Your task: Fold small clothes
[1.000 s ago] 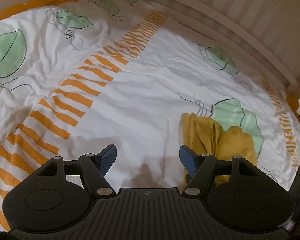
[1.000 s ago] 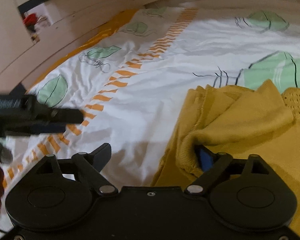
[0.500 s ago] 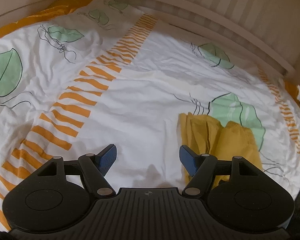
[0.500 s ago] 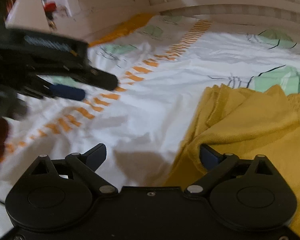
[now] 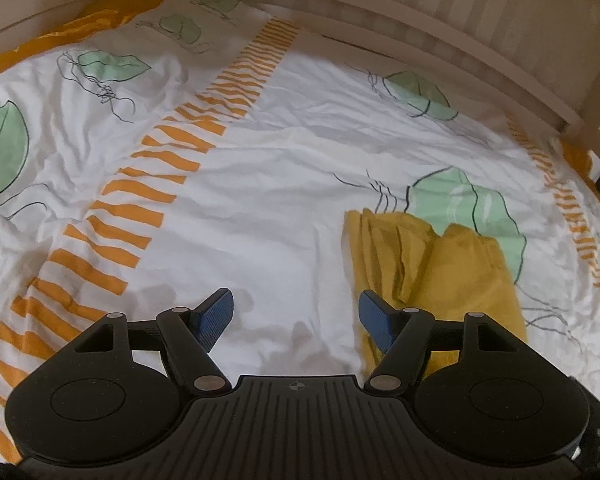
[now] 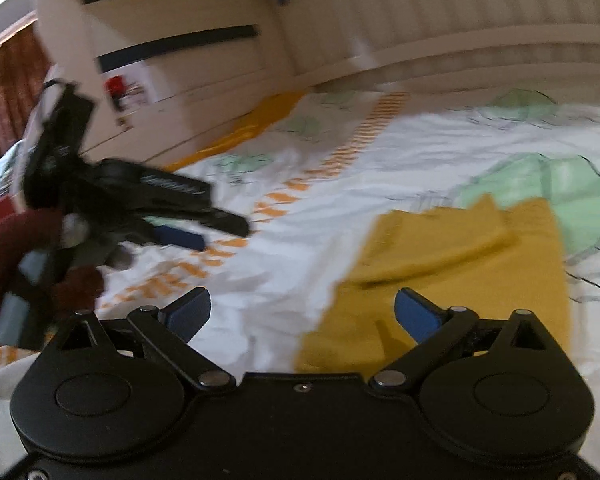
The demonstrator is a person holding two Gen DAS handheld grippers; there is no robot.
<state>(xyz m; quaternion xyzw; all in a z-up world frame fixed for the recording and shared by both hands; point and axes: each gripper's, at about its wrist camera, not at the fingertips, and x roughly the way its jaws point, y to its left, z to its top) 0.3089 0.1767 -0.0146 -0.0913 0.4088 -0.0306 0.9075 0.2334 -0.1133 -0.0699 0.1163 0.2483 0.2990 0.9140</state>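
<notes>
Both the left gripper (image 5: 296, 314) and right gripper (image 6: 302, 314) gape wide and empty, the limp, light yellow garment (image 6: 452, 272) ahead-right of each; best pinched at a hem.

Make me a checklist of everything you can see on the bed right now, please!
Surface: white bedsheet with green leaves and orange stripes, wrinkled.
Job's things: one yellow garment, lying bunched on the sheet, partly folded.
Clutter: nothing seen on the sheet.
Grippers: left claw open over bare sheet, holding nothing; right claw open above the garment's edge, holding nothing.
Cables: nothing seen.
Surroundings: pale slatted bed frame behind; white shelf unit with dark stripes, blurred.
</notes>
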